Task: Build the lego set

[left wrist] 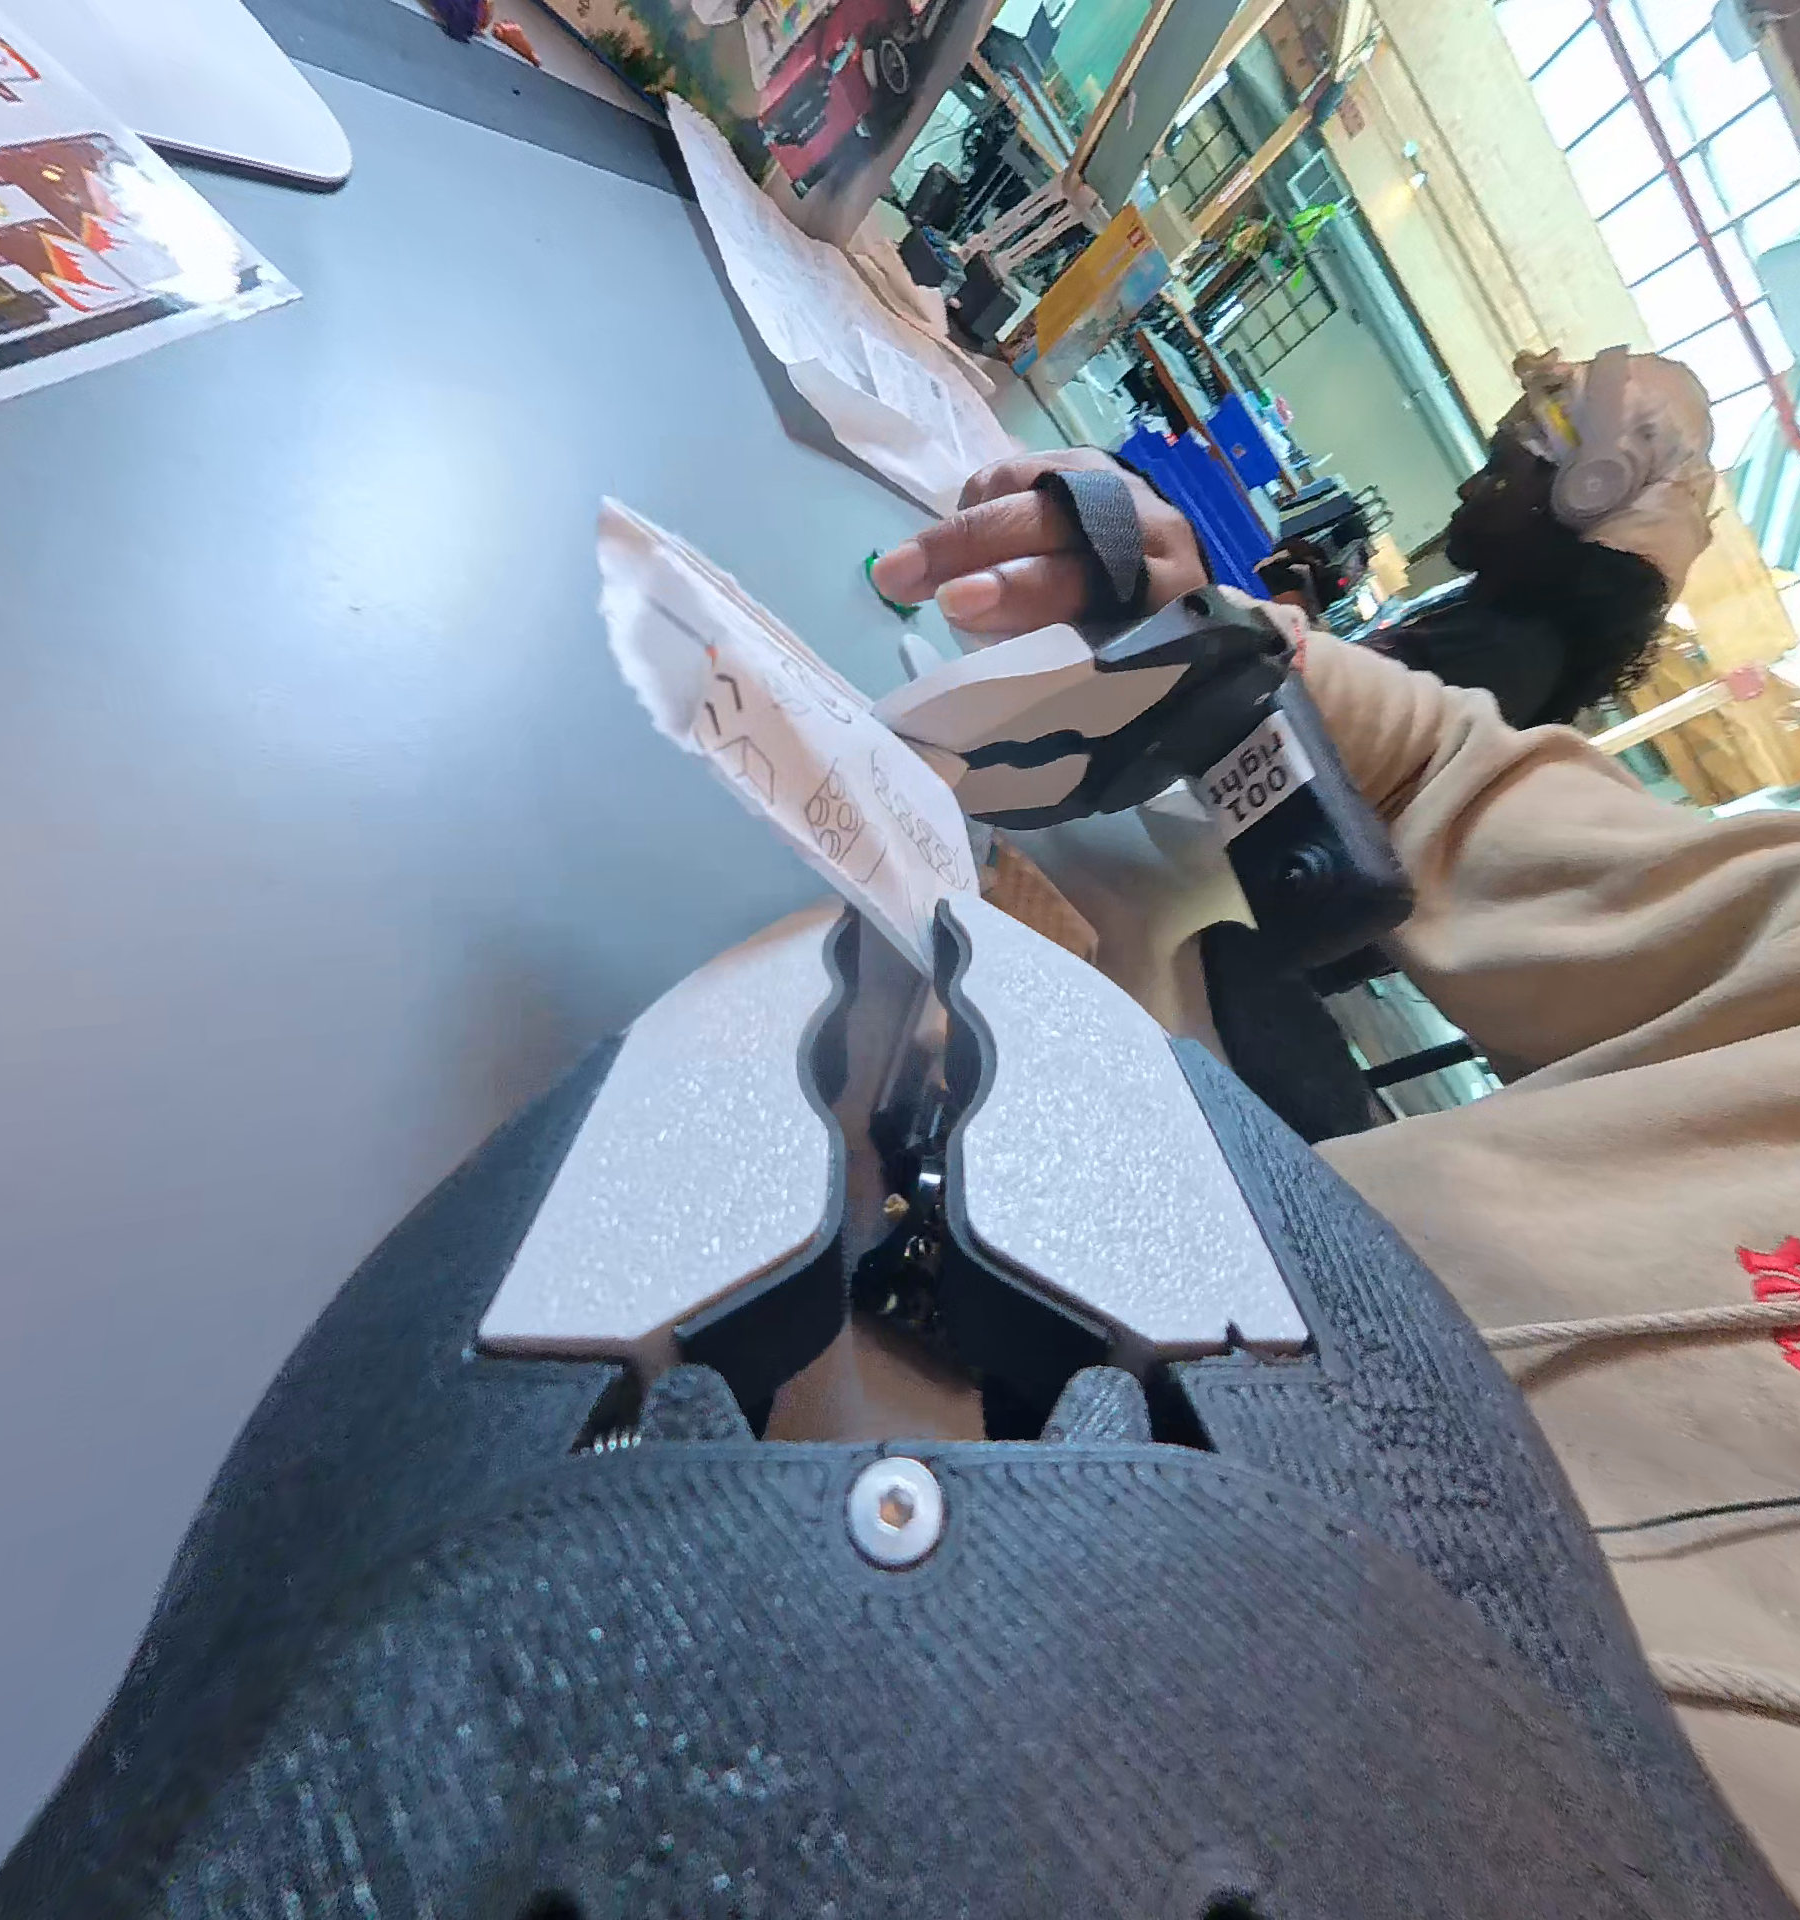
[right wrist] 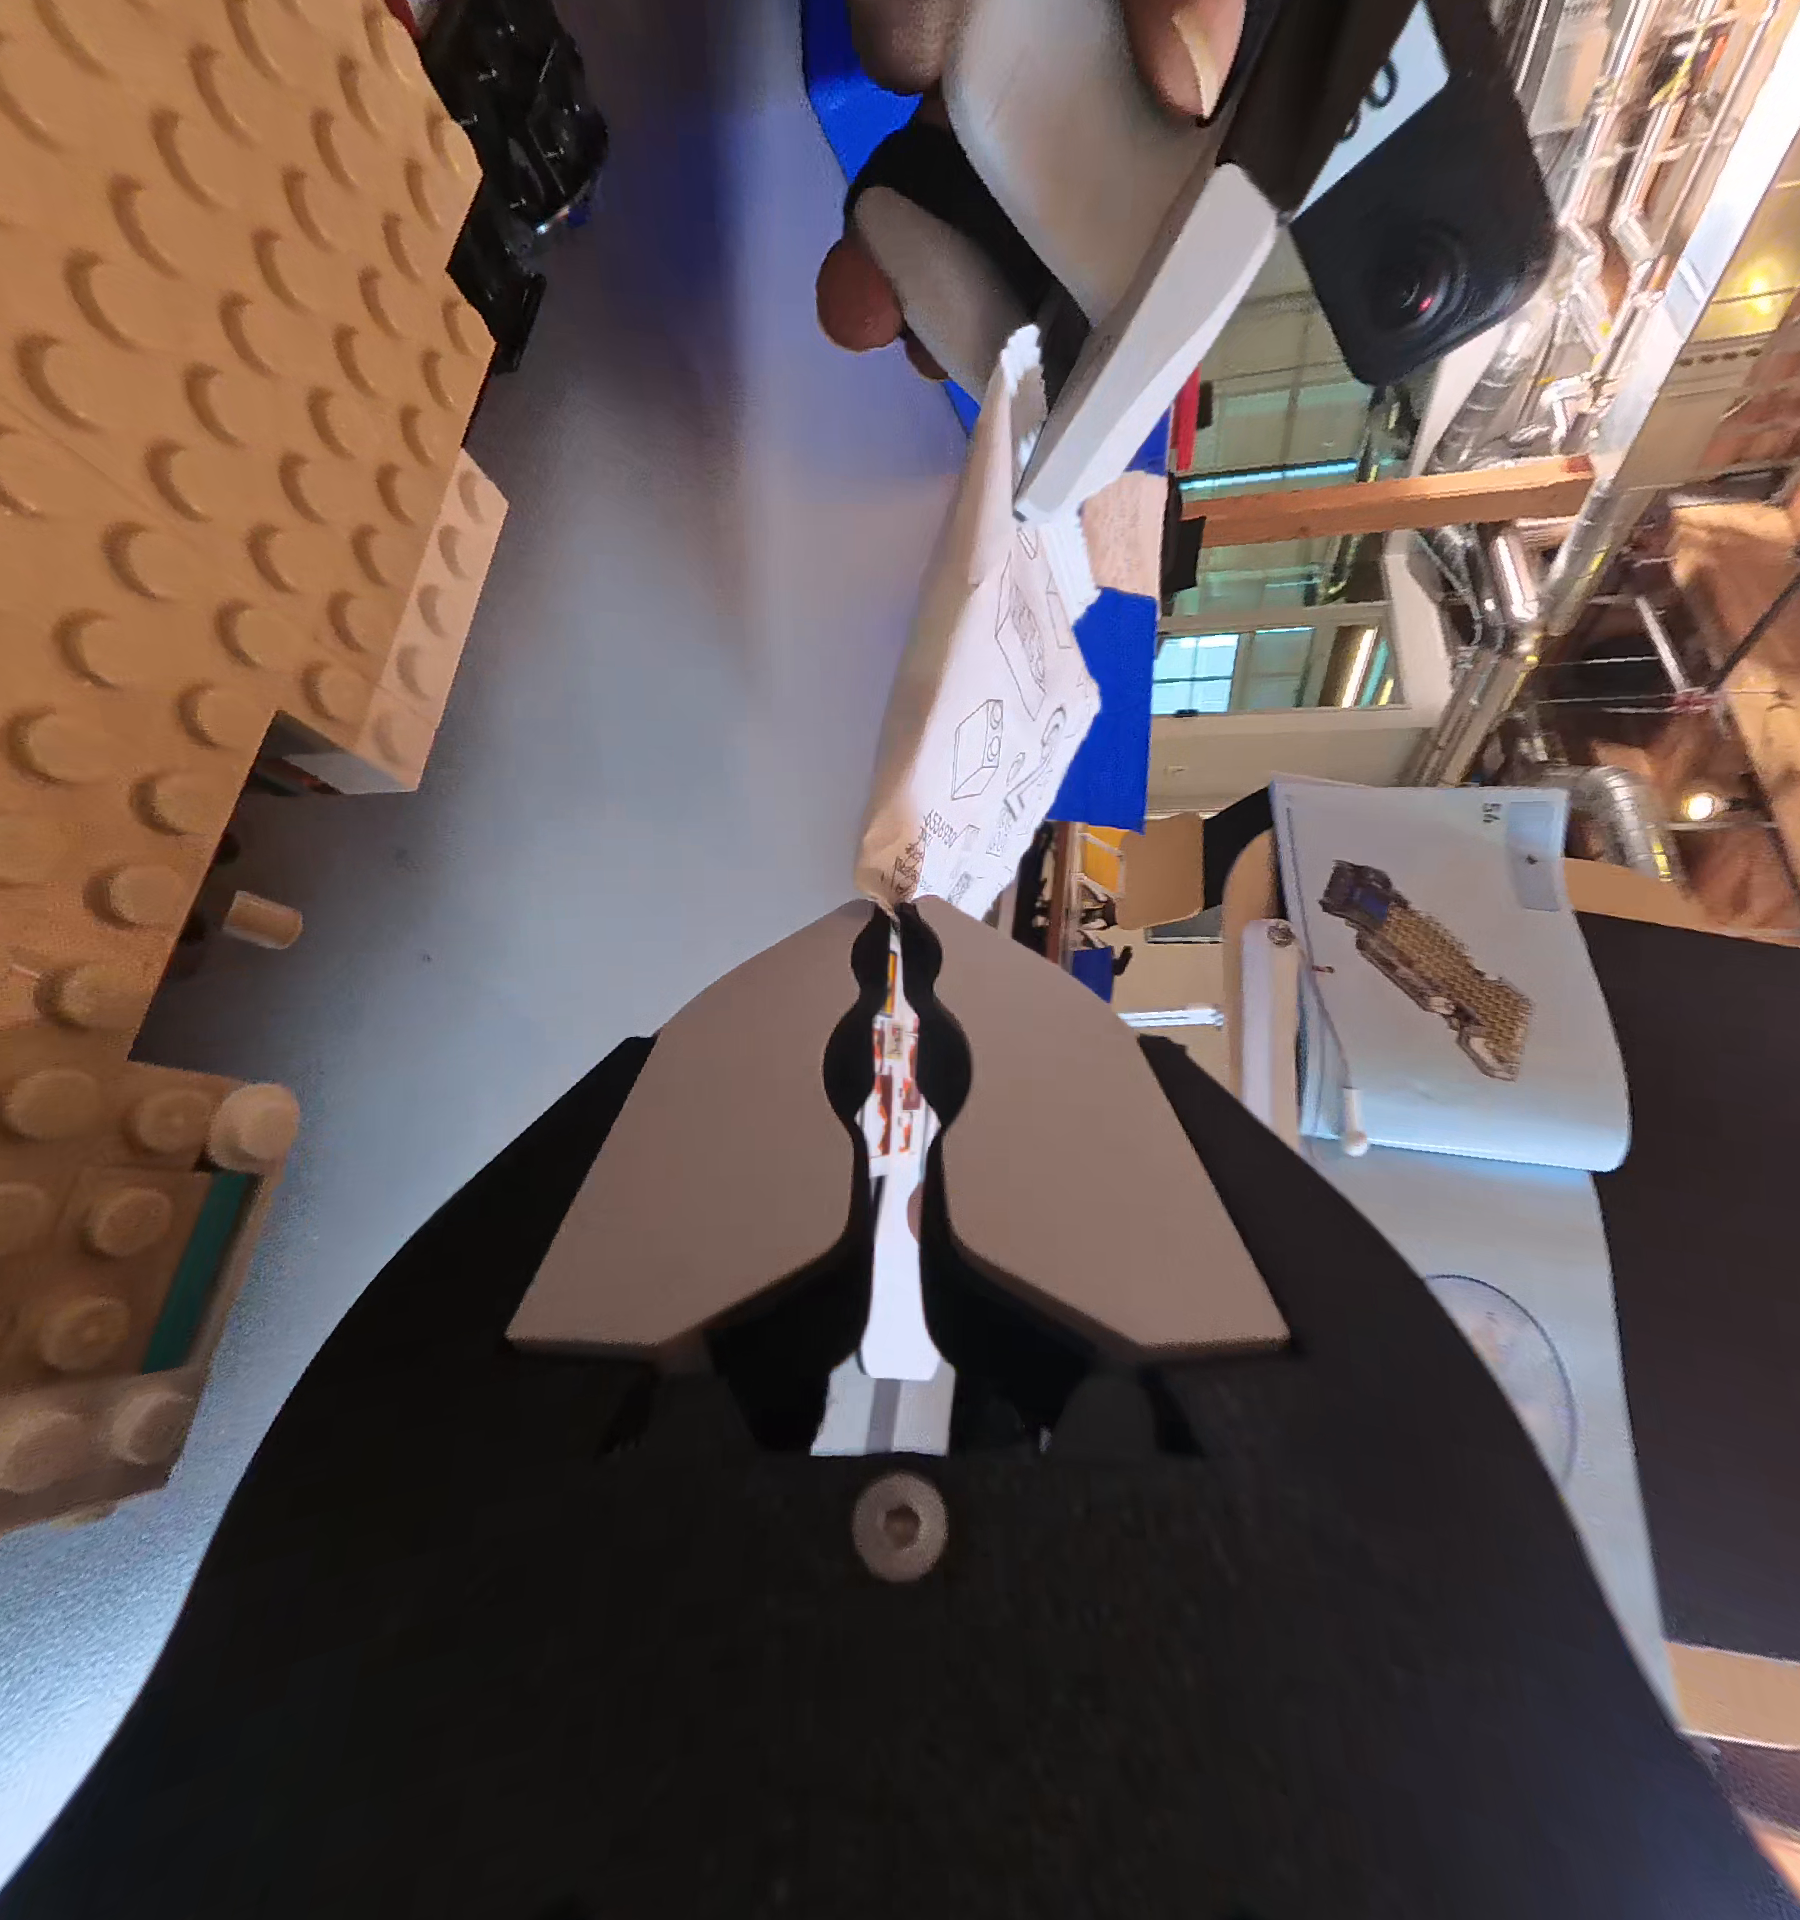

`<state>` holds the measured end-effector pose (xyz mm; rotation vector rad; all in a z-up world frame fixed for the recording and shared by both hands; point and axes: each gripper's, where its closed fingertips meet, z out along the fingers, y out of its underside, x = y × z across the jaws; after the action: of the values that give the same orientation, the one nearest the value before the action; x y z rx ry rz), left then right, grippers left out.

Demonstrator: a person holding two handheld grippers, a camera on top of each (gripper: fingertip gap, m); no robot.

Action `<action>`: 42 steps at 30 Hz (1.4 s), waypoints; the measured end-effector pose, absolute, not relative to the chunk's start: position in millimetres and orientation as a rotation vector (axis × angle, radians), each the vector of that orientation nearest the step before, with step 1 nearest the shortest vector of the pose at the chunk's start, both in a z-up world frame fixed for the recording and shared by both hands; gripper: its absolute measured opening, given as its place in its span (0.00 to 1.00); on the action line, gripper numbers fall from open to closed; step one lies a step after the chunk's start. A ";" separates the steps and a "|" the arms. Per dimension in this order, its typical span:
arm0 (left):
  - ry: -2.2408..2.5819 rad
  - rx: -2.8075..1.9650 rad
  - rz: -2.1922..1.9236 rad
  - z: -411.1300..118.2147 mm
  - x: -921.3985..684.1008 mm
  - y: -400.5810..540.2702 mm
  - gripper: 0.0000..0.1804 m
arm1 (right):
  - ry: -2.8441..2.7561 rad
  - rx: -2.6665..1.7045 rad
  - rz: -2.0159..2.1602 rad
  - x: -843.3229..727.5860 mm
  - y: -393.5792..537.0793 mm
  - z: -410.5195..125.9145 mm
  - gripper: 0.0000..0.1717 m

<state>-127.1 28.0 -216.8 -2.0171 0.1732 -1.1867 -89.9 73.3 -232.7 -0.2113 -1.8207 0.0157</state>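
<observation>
A white paper bag (left wrist: 802,748) with printed line drawings and a torn top edge hangs in the air between both grippers. In the left wrist view my left gripper (left wrist: 896,925) is open. The bag's edge stands between its fingers, lying against the right finger (left wrist: 979,956) with a gap to the left one. My right gripper (left wrist: 927,743) is shut on the bag's side. In the right wrist view my right gripper (right wrist: 894,912) pinches the bag's (right wrist: 1000,707) lower corner at its tips. The left gripper (right wrist: 1021,416) is at the bag's torn upper edge.
The grey table (left wrist: 304,727) carries a picture sheet (left wrist: 65,249), another white paper bag (left wrist: 834,312) and a printed box (left wrist: 802,94). A large tan studded brick build (right wrist: 179,416) stands at left, an open instruction booklet (right wrist: 1447,966) at right. A person (left wrist: 1602,935) in a tan hoodie holds the grippers. Across from one pair of fingers to the other is roughly 7 centimetres.
</observation>
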 end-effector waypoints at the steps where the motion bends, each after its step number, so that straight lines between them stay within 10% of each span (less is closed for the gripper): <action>1: 0.188 -2.028 -1.143 -219.1 -128.5 28.6 0.09 | -1.837 -0.223 0.030 -90.2 73.2 -234.5 0.01; 42: 0.479 -2.158 -0.188 -250.8 -178.8 26.5 0.16 | -1.974 -0.932 0.689 -137.2 99.3 -220.7 0.00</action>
<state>-178.8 26.5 -250.8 -2.1579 0.4789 -0.1880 -137.2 99.3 -220.7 -0.9322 -1.9741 0.6889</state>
